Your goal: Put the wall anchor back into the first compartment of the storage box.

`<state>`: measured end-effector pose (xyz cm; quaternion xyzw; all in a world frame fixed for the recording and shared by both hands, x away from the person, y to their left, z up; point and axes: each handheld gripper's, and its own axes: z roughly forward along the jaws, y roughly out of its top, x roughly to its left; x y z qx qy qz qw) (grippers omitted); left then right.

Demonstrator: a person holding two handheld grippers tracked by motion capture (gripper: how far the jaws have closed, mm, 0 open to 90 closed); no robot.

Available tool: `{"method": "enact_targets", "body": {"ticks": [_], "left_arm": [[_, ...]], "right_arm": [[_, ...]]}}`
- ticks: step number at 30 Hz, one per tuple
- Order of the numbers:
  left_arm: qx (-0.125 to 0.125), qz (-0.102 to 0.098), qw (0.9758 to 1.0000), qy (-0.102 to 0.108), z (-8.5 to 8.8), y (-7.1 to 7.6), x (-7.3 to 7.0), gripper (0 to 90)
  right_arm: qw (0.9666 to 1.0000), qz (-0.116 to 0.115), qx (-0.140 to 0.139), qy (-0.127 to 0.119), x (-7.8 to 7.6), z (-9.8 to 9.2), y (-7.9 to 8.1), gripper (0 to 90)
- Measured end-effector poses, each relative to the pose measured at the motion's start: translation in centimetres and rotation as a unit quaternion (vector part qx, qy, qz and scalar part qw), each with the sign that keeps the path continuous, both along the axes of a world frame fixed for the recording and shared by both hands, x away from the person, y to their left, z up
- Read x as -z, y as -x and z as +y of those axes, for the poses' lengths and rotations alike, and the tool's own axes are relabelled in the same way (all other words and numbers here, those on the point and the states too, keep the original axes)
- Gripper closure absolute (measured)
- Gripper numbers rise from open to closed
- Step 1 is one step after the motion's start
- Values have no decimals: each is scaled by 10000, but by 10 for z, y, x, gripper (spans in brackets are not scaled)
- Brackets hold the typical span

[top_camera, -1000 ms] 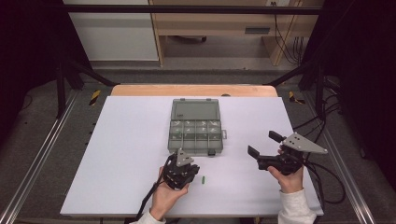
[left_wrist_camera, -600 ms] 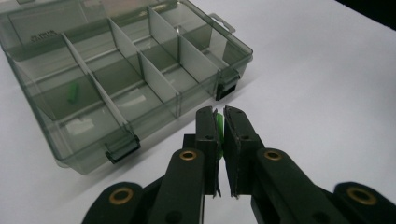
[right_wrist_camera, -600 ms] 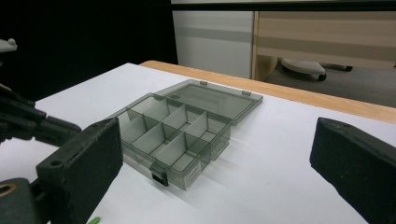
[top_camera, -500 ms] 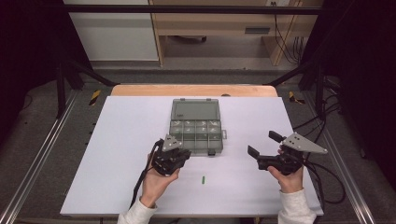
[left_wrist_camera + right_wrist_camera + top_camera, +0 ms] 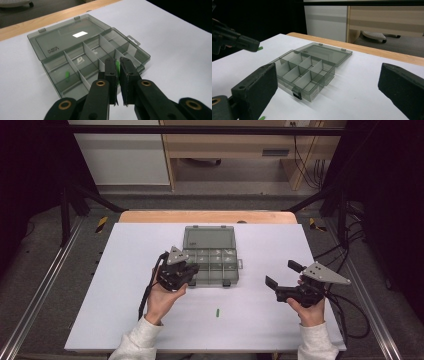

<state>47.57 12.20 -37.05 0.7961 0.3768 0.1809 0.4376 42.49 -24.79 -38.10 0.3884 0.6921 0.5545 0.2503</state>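
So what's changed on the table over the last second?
The left gripper, shut on a green piece, lifted off the sheet and moved up to the open organizer box. The right gripper stayed put, jaws open. A second green piece stays on the sheet.

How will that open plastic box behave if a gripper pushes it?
The box looks thin-walled and nearly empty, so probably light and likely to slide on the smooth white table. Its low, flat shape makes tipping unlikely, though the open lid may flex.
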Motion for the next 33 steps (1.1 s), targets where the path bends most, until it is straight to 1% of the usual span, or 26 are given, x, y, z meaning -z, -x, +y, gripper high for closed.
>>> {"method": "enact_targets", "body": {"ticks": [1, 3, 6, 17, 19, 21, 22, 26, 32, 33], "left_arm": [[-30, -35, 10000, -15, 1, -2, -1, 839], [-67, -13, 10000, 16, 4, -7, -2, 839], [-137, -34, 9999, 5, 7, -13, -4, 839], [-233, -62, 9997, -18, 13, -37, -6, 839], [-245, -63, 9997, -59, 12, -41, -4, 839], [-247, -30, 9997, -36, 13, -46, -1, 839], [-277, -8, 9996, -18, 13, -49, 1, 839], [-398, 44, 9992, -64, 16, -59, 7, 839], [-483, 32, 9988, -94, 21, -71, 14, 839], [-508, 26, 9987, -94, 21, -73, 15, 839]], "right_arm": [[10000, 0, 1, 3, 0, 0, 0, 29], [10000, -3, -1, -10, 0, 0, 0, 29], [10000, -22, 4, 0, 0, 0, 0, 29], [10000, -11, 2, -6, 0, 0, 0, 28], [10000, -13, 5, -4, 0, -1, -1, 28], [10000, -6, 1, -15, 0, 0, 0, 29], [10000, -18, -7, -5, 0, -1, -1, 29], [10000, -8, -9, -9, 0, -1, 0, 28], [10000, 5, -1, -12, 0, 0, -1, 28], [10000, -16, -10, 25, 1, -1, -1, 28]]}}
